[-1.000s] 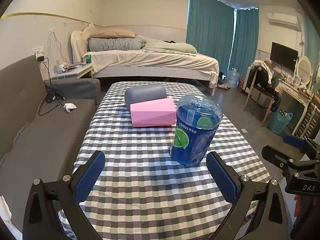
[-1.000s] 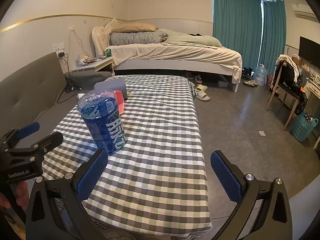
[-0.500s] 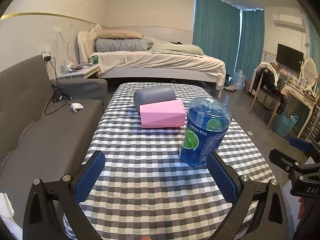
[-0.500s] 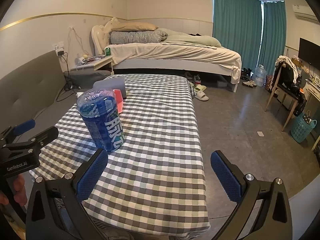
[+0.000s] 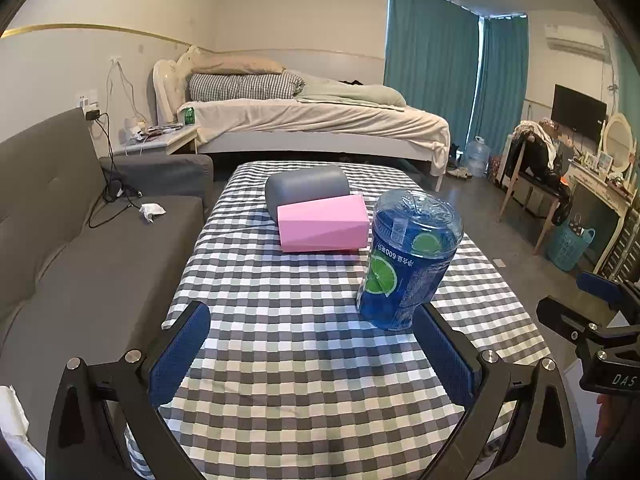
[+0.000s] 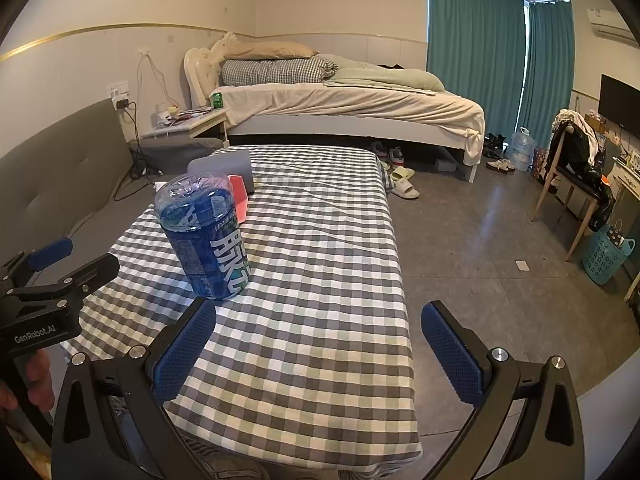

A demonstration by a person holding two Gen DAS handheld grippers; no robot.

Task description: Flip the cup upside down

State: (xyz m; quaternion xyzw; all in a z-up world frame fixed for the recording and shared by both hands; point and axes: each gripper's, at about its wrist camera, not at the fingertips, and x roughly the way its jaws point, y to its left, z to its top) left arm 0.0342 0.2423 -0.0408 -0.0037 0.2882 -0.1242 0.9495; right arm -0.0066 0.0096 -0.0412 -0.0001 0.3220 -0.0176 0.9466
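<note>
A clear plastic cup (image 5: 406,260) with a blue label and lime pictures stands on the checkered table (image 5: 304,360); its printed text reads upside down. It also shows in the right wrist view (image 6: 206,236). My left gripper (image 5: 312,344) is open and empty, its right finger just in front of the cup's base. My right gripper (image 6: 316,348) is open and empty, to the right of the cup, with its left finger near the cup's base. Each gripper shows at the edge of the other's view.
A pink block (image 5: 322,222) and a grey bolster (image 5: 306,188) lie behind the cup. A grey sofa (image 5: 80,248) runs along the table's left side. A bed (image 5: 316,120) stands beyond. Bare floor (image 6: 480,240), a chair and a basket are to the right.
Both views have shifted slightly; the cup sits a little further right in the left wrist view. The cup has not moved on the table. Both grippers stay open.
</note>
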